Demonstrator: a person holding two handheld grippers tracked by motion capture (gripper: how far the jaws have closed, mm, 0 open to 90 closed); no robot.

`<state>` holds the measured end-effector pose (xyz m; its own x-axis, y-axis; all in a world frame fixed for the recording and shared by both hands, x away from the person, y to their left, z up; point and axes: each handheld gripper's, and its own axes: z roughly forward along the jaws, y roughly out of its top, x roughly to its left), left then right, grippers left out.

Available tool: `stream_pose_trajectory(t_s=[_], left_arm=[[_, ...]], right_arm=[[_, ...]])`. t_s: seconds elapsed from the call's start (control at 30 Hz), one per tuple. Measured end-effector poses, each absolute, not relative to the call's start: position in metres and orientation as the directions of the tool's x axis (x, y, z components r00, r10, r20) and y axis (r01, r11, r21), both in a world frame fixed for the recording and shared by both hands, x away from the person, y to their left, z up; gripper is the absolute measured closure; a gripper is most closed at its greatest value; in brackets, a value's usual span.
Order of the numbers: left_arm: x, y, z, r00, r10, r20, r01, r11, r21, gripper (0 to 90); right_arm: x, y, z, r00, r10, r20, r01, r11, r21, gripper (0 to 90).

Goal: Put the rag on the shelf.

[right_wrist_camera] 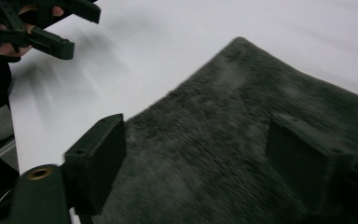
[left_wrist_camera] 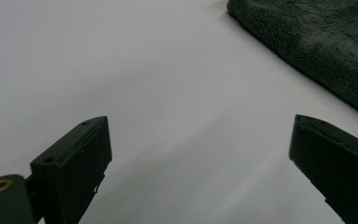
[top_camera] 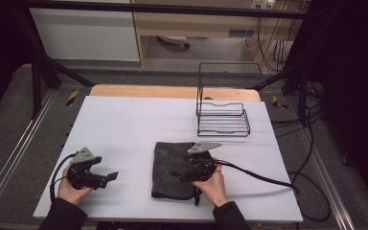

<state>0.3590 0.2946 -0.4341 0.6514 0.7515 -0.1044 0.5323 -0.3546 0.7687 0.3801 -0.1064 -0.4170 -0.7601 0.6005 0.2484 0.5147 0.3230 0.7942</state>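
Both grippers open: right gripper (top_camera: 181, 173) spread wide over the dark towel (top_camera: 172, 167), pinching nothing; left gripper (top_camera: 106, 177) spread above bare table (top_camera: 124, 124).

Towel looks folded already, lying front-center, long axis running away from the person. My guess: the wire rack (top_camera: 223, 117) is next, nothing in it yet.

The high view looks forward and down over the whole table (top_camera: 124, 120); both gripper views skim it closely — sharing the dark towel (left_wrist_camera: 317, 42).

fuzzy cloth towel (top_camera: 173, 167), matt table (top_camera: 124, 124)
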Motion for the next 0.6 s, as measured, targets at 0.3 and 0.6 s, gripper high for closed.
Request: stream_pose_trajectory(t_s=[0.3,0.6], left_arm=[[0.364,0.285,-0.429,0.649,0.751,-0.118,0.540,-0.346,0.767,4.4],[0.374,0.262,-0.415,0.657,0.743,-0.128,0.533,-0.337,0.776,4.1]], right_arm=[[0.385,-0.154,-0.430,-0.724,0.637,0.264,0.542,0.289,0.789,4.4],[0.382,-0.181,-0.439,-0.718,0.648,0.254,0.535,0.280,0.797,2.2]])
